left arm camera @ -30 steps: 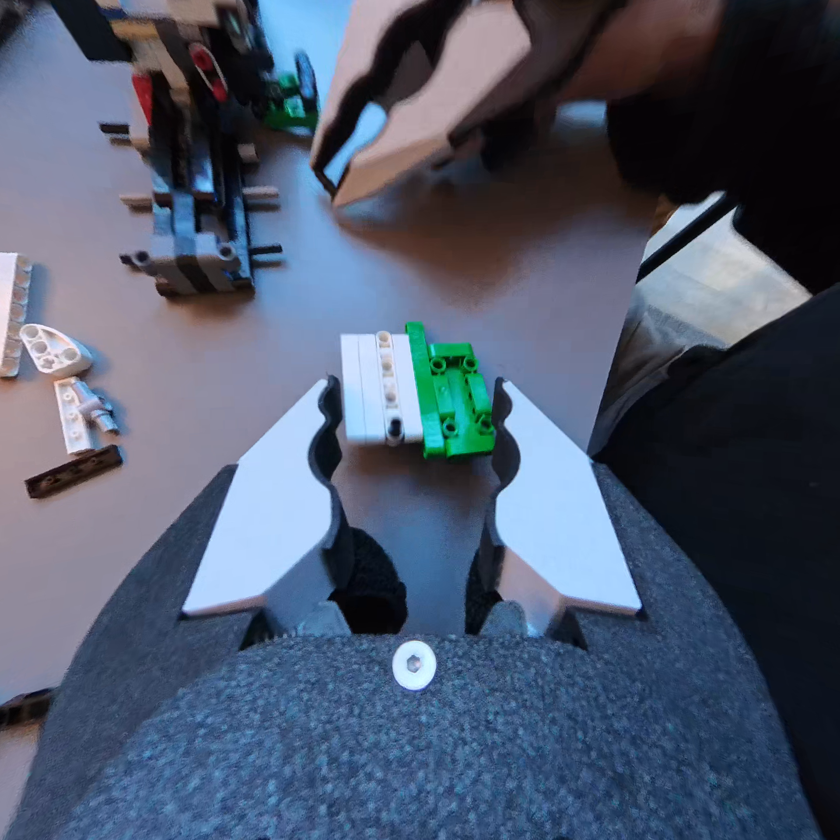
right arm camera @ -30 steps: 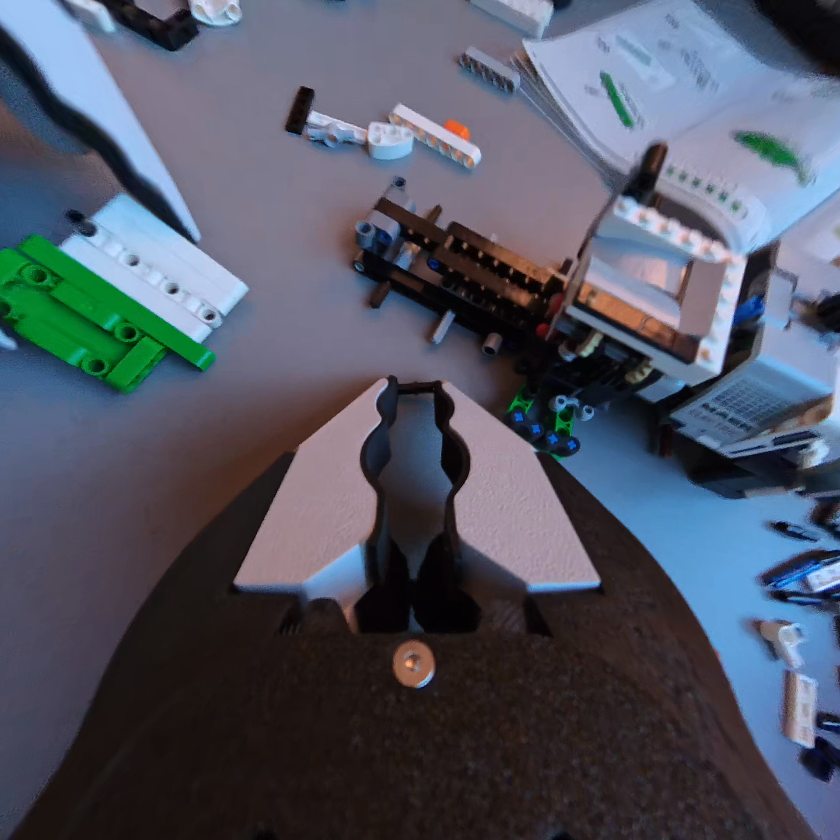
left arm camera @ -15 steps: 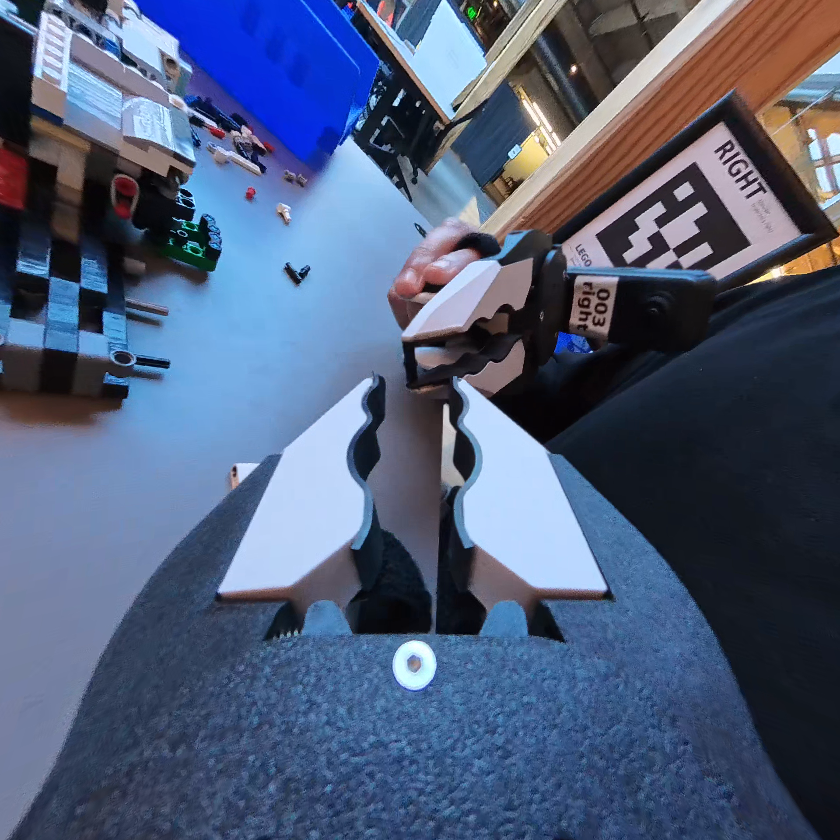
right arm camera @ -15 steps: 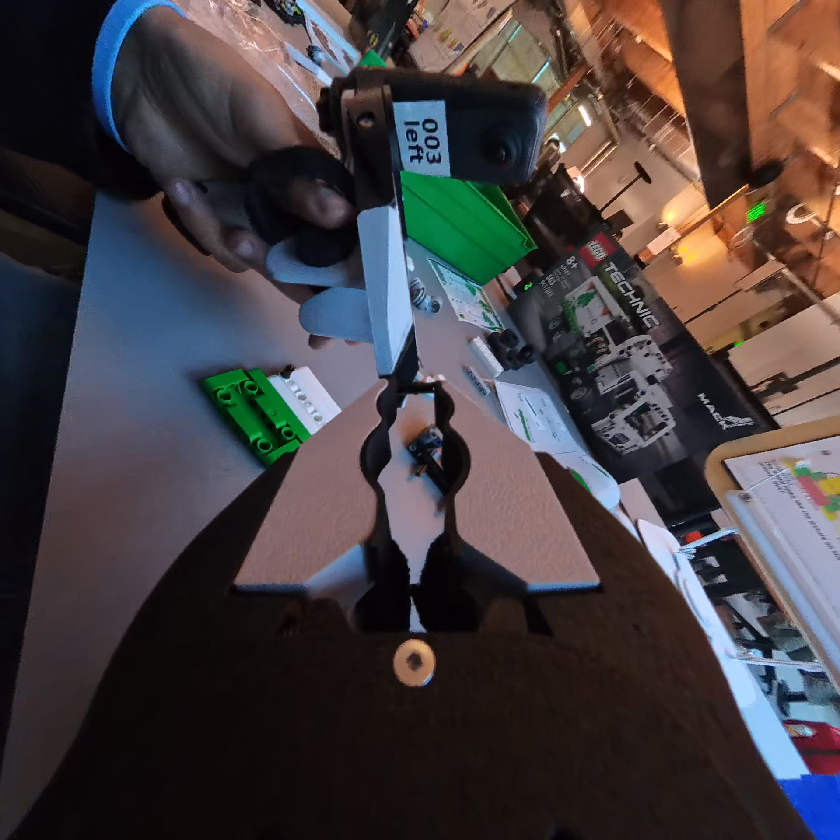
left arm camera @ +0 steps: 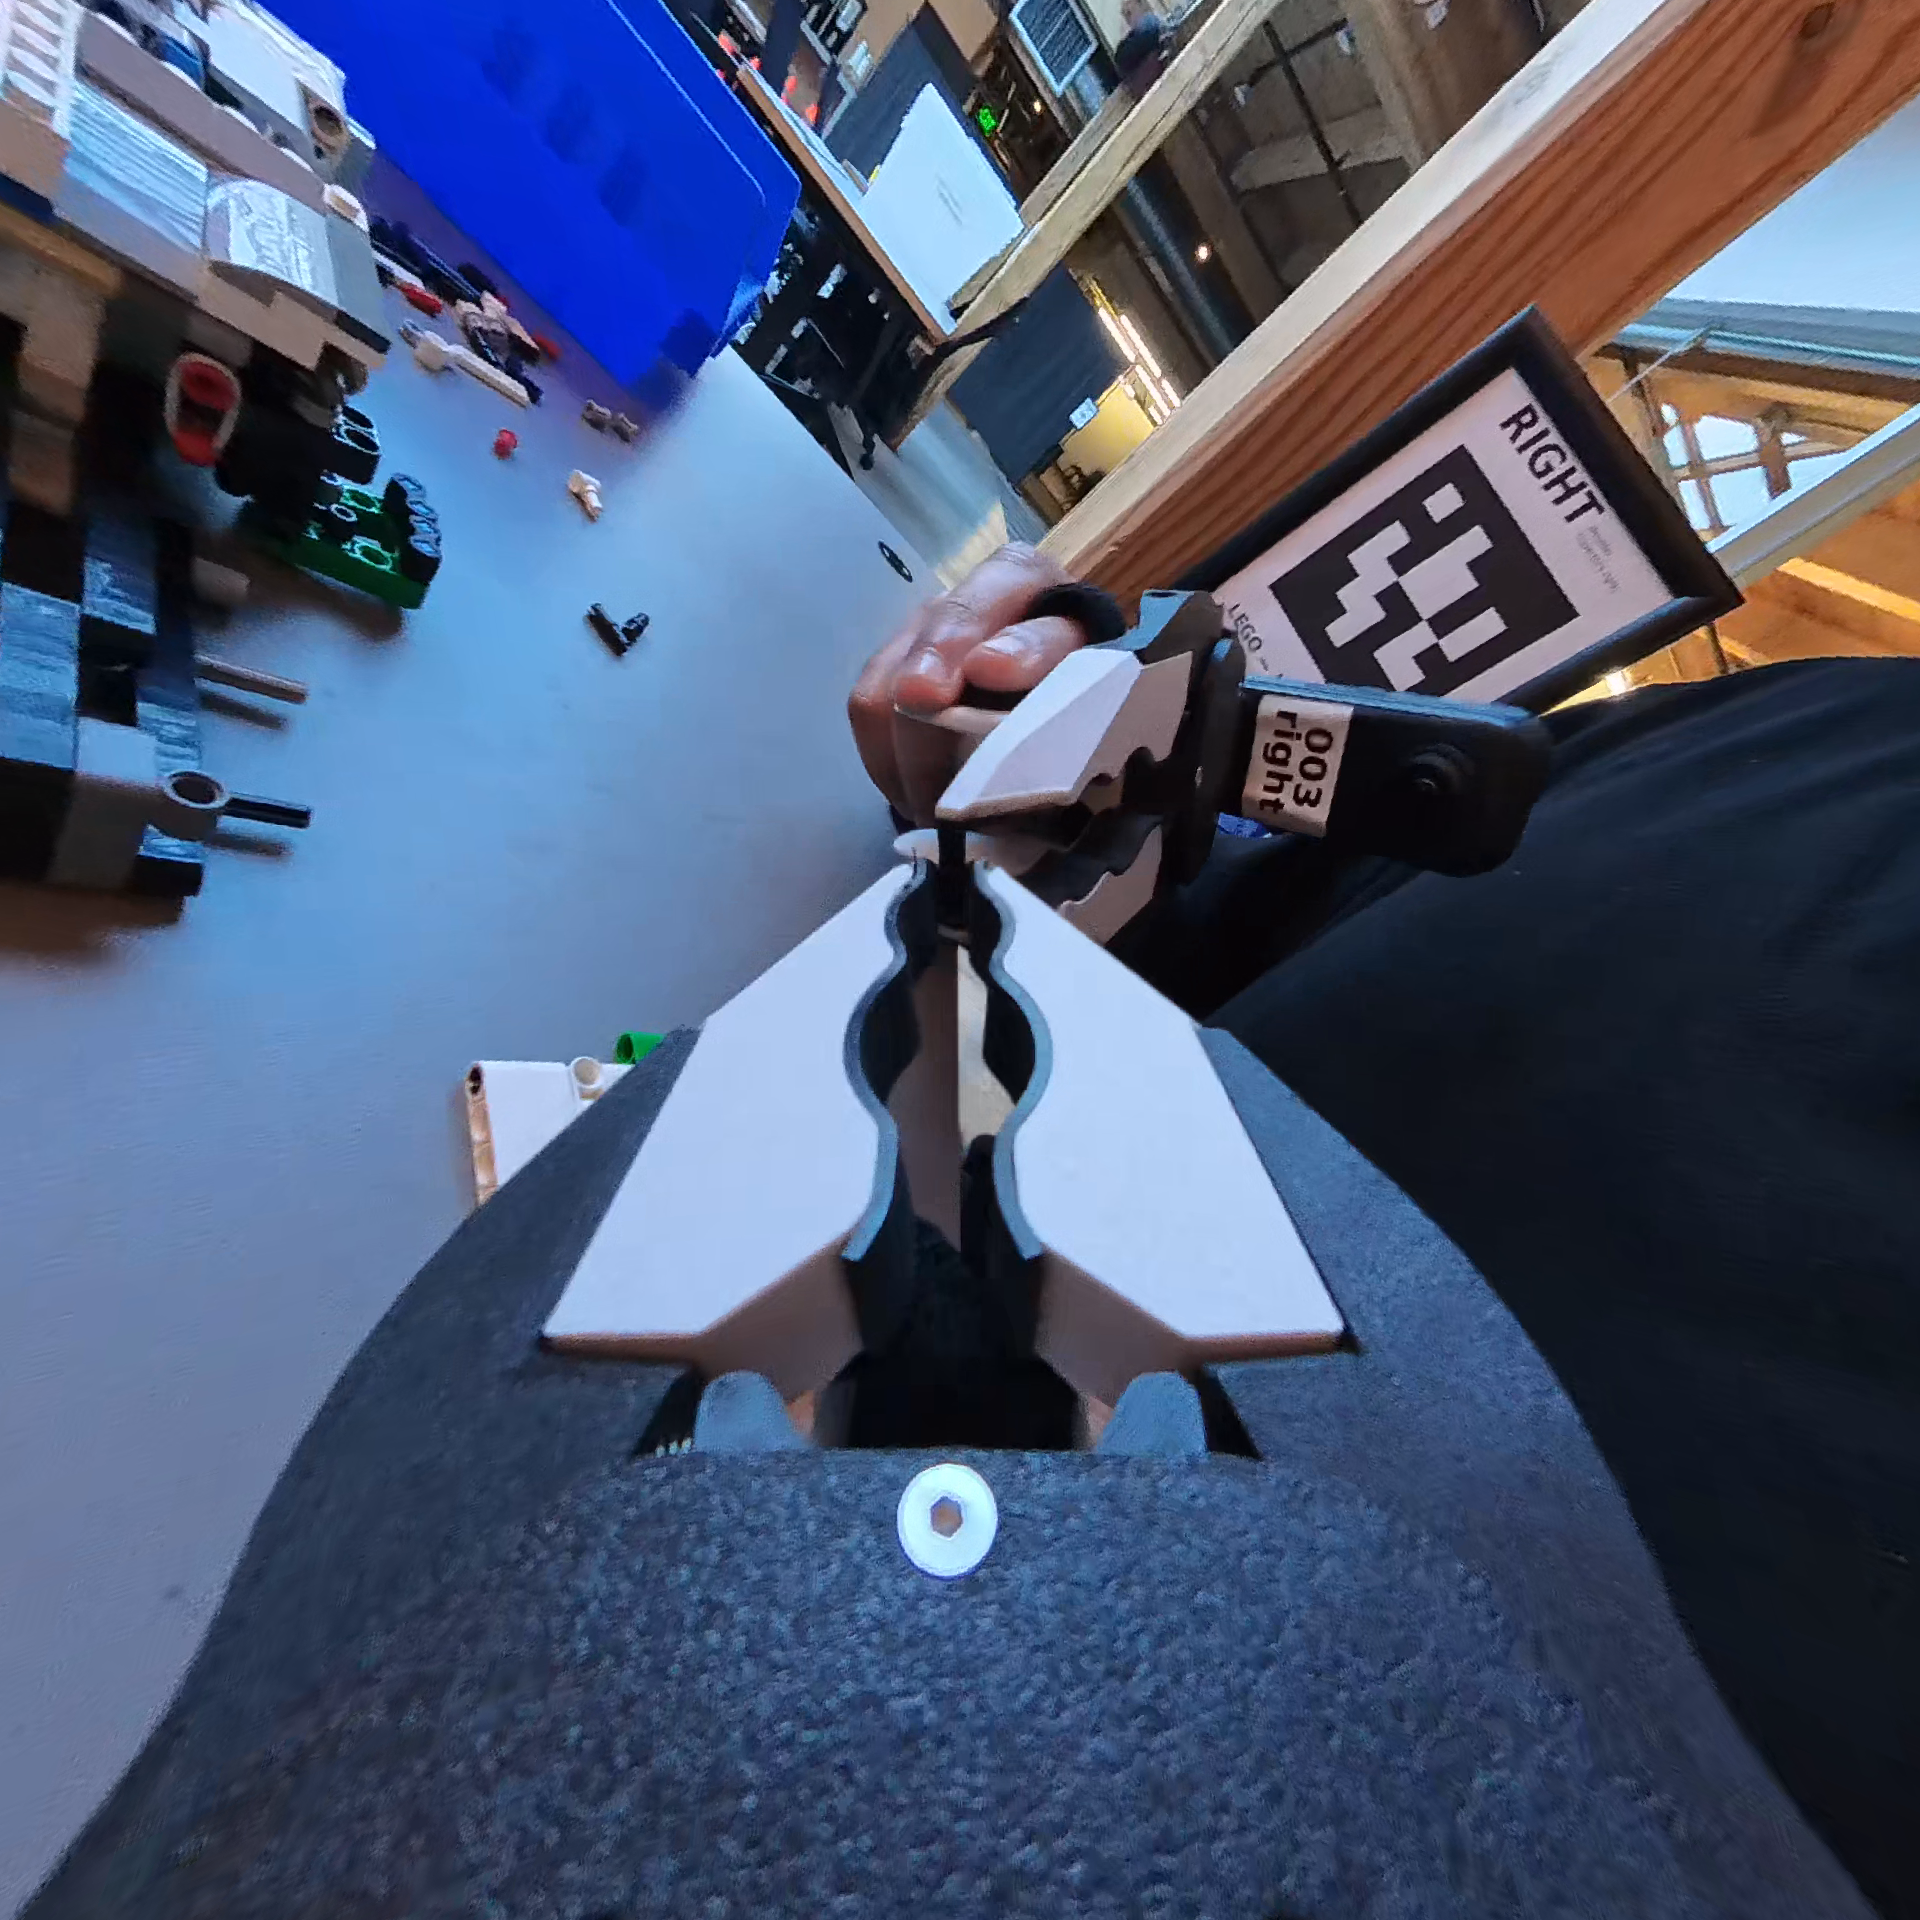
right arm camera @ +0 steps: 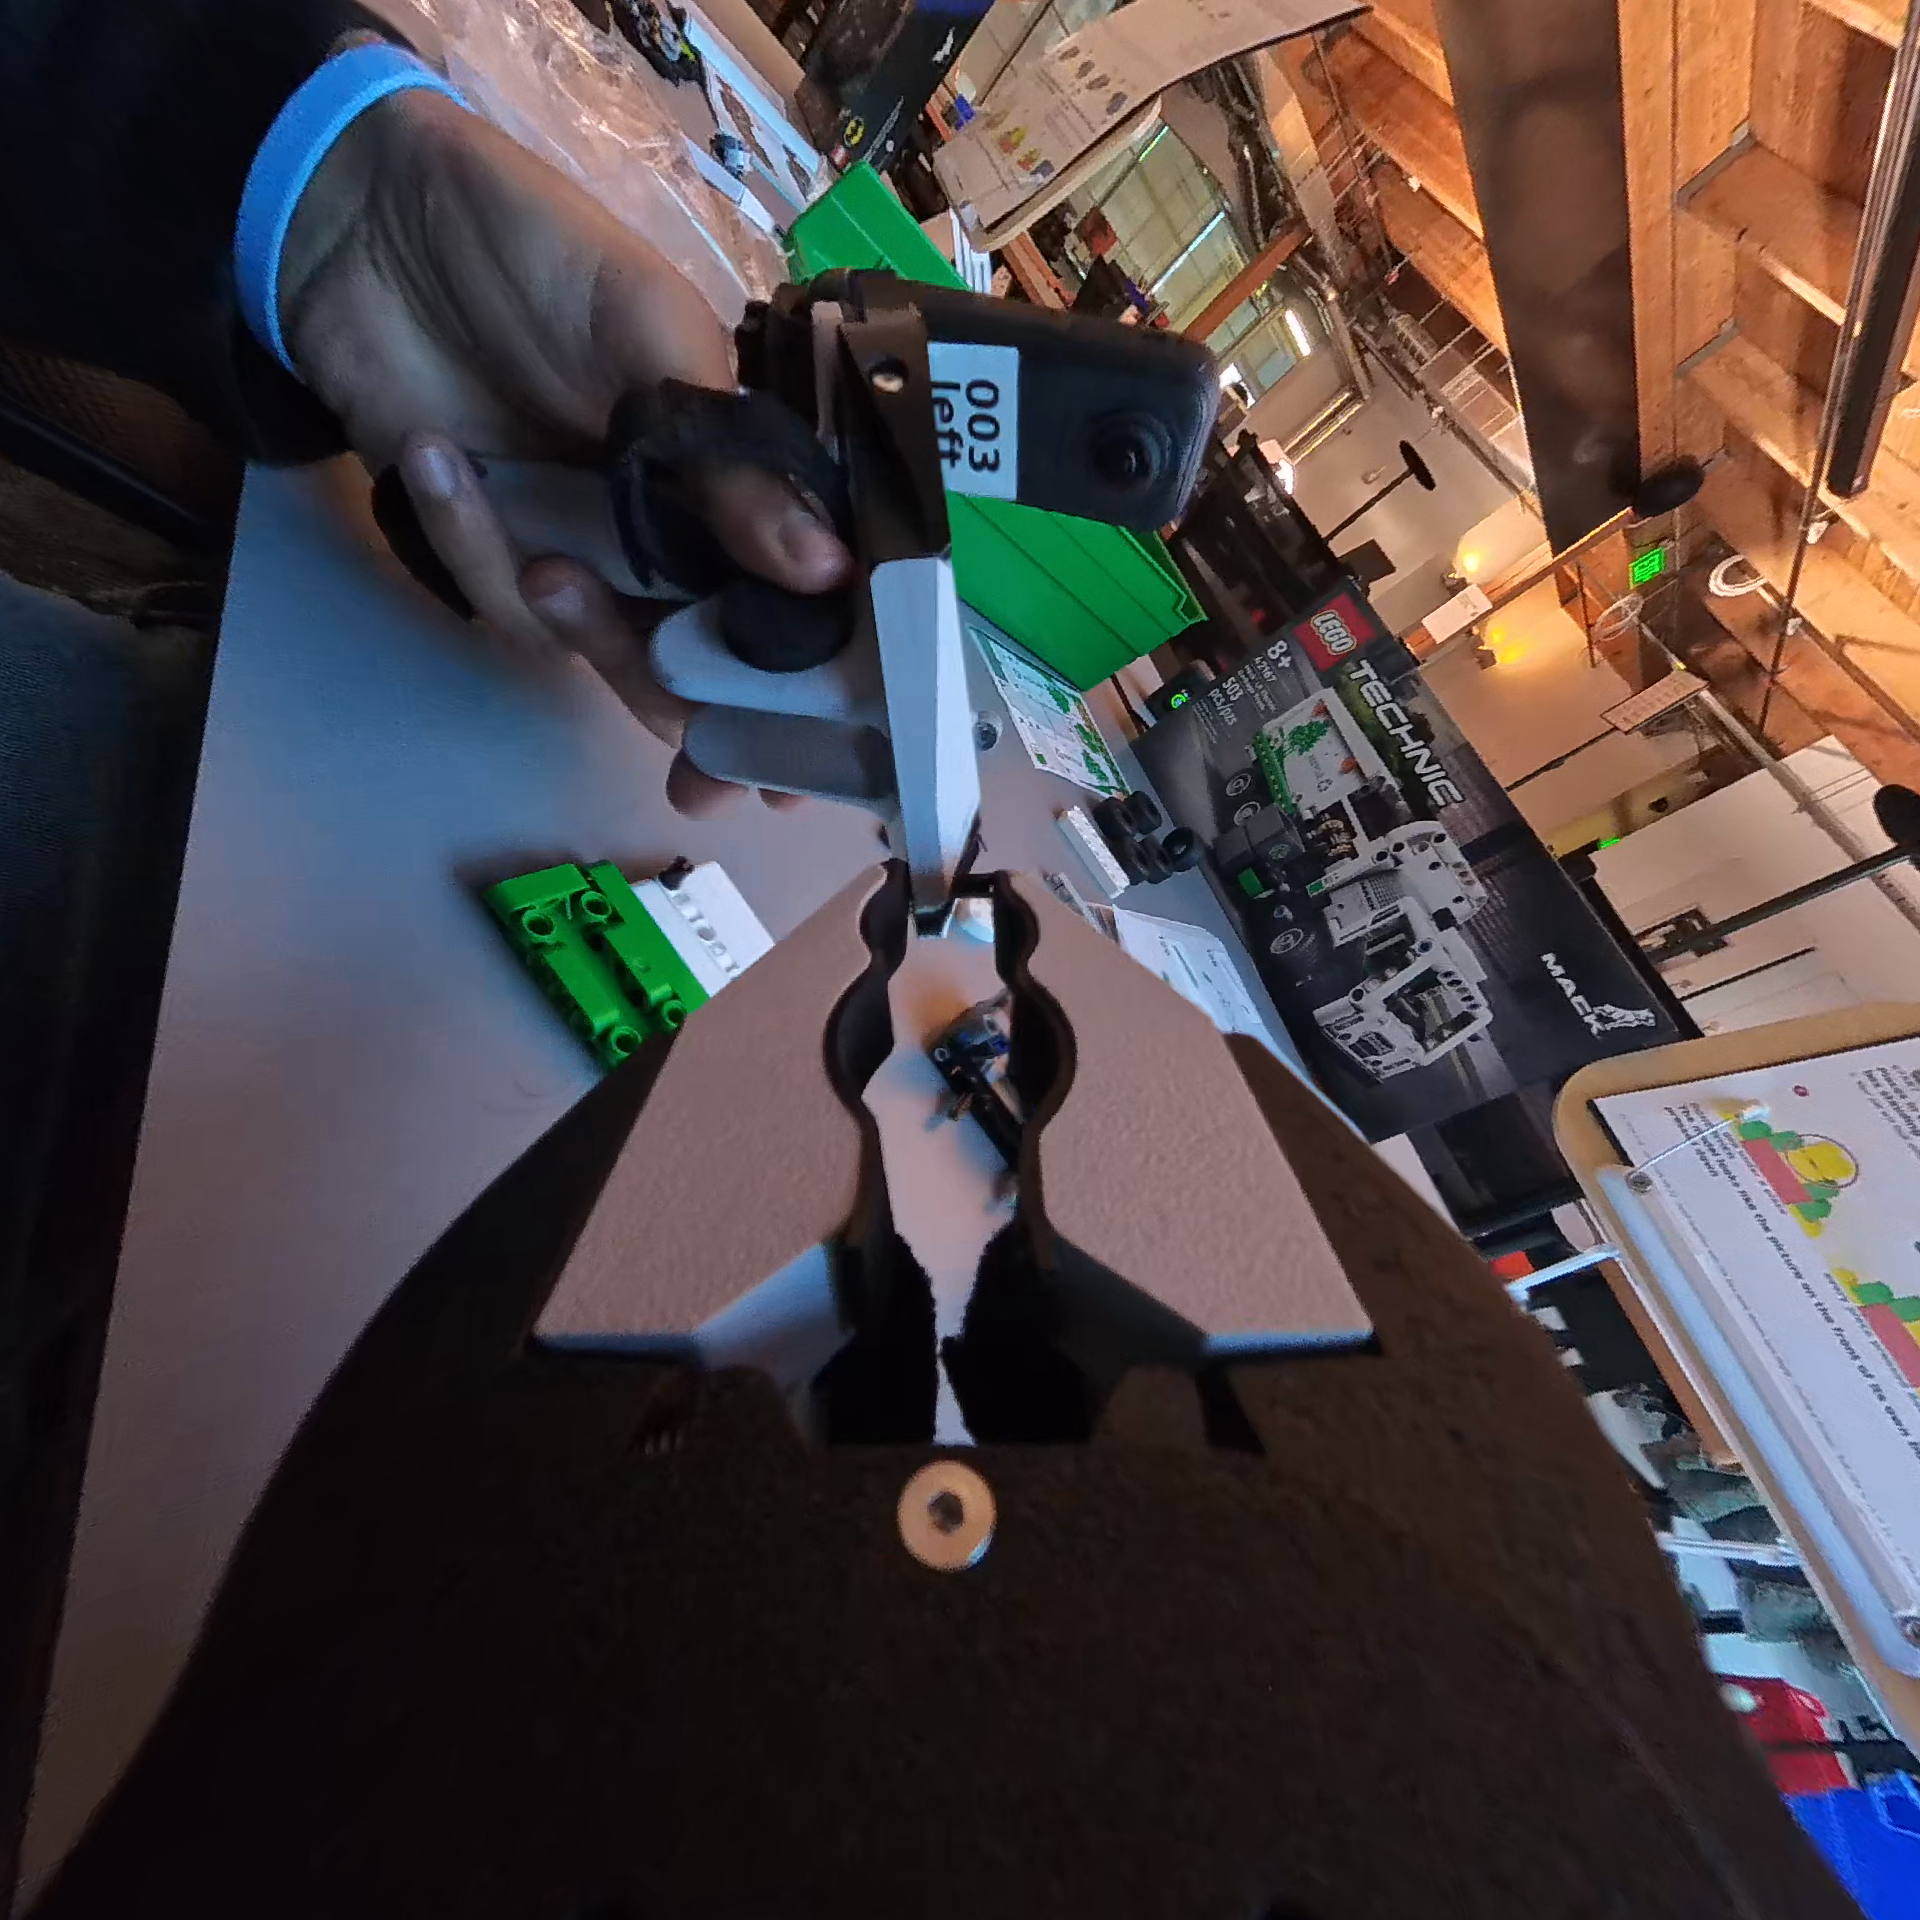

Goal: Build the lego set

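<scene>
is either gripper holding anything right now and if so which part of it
A thin black pin spans both tips, an end in each: the right gripper pinches one, the left gripper closes on the other. The exact piece is too small to tell.

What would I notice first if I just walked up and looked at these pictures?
First, the two grippers meeting tip to tip in mid-air above the table: the left gripper and the right gripper both pinch a small black pin. Next, the bright green and white panel lying flat on the grey table just below them. Far off on the left sits the half-built truck.
</scene>
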